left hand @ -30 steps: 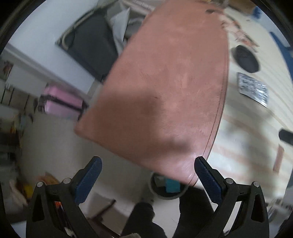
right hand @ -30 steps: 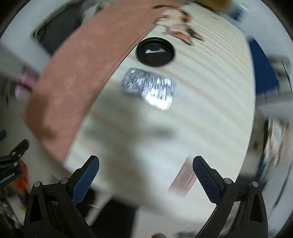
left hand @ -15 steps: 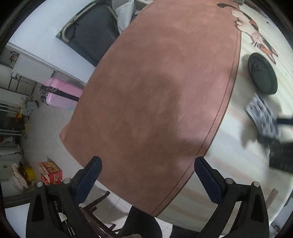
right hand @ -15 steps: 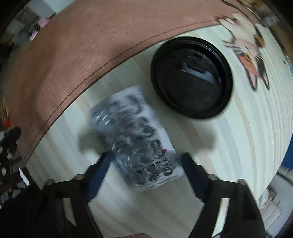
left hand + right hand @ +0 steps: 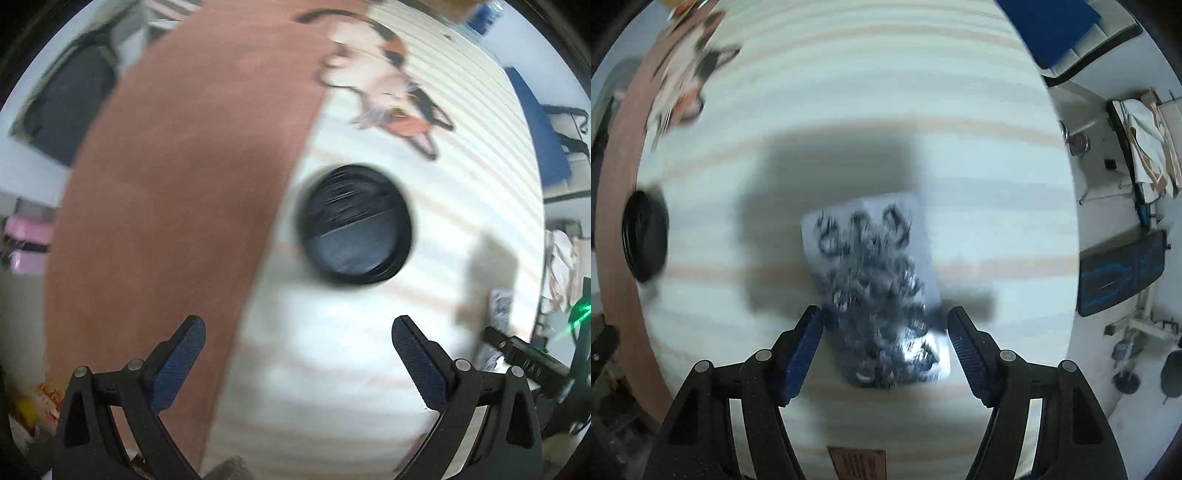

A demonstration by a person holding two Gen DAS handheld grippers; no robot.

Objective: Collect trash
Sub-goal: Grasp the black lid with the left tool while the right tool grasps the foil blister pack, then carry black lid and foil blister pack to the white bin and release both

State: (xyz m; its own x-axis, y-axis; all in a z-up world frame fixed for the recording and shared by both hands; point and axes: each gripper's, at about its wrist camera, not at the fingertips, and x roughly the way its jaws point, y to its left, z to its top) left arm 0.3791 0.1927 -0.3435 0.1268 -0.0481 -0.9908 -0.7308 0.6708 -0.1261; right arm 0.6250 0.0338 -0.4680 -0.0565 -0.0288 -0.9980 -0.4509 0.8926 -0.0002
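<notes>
The blue-padded fingers [image 5: 803, 354] of the right gripper [image 5: 884, 345] point straight down at a striped table mat [image 5: 849, 92] and stand partly apart, opening at this moment, with a silver blister pack [image 5: 875, 288] lying between them. The left pad sits just at the pack's edge and the right pad close beside its other edge; blur hides whether either one touches it. The pack lies flat on the mat, its near end between the pads and its far end reaching away from them. In the left wrist view, the left gripper [image 5: 297, 354] also points down, its fingers [image 5: 421, 362] spread wide with nothing between them. Beyond its tips a round black lid [image 5: 354, 229] lies on the same striped mat, just beside the edge of a reddish-brown mat [image 5: 177, 177]. A cartoon fox print [image 5: 388, 88] marks the striped mat farther on. The black lid appears again at the left edge of the right wrist view. Both views are motion-blurred.
</notes>
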